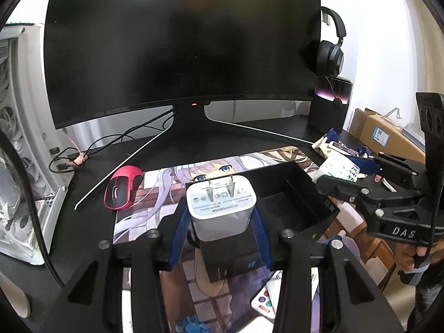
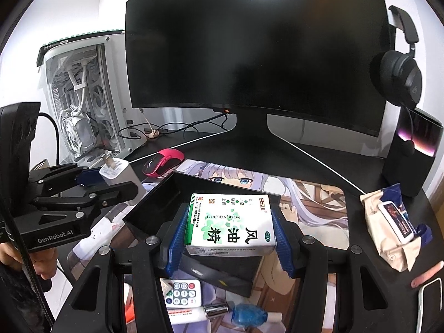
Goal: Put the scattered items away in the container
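Note:
My left gripper (image 1: 219,222) is shut on a white plug charger (image 1: 220,208), prongs pointing away, held above the near-left corner of the black open box (image 1: 302,194). It also shows in the right wrist view (image 2: 119,173). My right gripper (image 2: 229,230) is shut on a white and green medicine box (image 2: 230,222), held over the black box's near edge (image 2: 155,211). The right gripper also shows in the left wrist view (image 1: 358,166). A white remote (image 2: 183,292), a tube (image 2: 188,312) and a blue-capped bottle (image 2: 247,315) lie on the anime desk mat (image 2: 313,202) below.
A red mouse (image 1: 122,191) lies left of the mat. A wet-wipes pack (image 2: 394,227) lies at the right. A large monitor (image 1: 180,41), a white PC case (image 2: 83,97), a speaker (image 2: 410,149) and headphones (image 2: 399,80) stand behind. A phone edge (image 2: 428,297) lies at the right.

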Motion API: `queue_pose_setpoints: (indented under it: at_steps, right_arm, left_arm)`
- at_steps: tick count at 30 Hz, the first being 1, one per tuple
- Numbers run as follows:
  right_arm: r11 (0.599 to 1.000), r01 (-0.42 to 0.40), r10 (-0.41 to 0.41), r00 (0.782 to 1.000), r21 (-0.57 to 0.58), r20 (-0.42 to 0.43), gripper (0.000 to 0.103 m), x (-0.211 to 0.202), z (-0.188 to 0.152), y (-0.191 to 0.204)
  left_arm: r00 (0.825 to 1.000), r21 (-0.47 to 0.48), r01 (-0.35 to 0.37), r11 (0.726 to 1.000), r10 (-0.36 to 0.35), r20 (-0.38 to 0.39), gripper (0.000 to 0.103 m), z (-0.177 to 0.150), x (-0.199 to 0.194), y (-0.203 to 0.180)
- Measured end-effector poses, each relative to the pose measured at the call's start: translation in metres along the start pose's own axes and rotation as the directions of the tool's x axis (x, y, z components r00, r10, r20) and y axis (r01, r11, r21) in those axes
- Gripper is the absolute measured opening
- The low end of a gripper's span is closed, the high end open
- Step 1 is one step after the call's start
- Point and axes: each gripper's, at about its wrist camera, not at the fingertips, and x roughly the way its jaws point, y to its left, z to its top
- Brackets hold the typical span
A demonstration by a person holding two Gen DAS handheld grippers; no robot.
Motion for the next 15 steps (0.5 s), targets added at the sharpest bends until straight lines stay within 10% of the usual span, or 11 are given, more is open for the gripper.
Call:
queue_pose_setpoints:
  at_steps: [15]
  right_arm:
    - [1.0,-0.013,0.013,0.999,-0.003,-0.047,0.056,0.034,0.012,-0.007]
  left_arm:
    - [0.999,0.002,0.019,1.0,-0.019,-0.04,0.042,0.016,0.038,0.005]
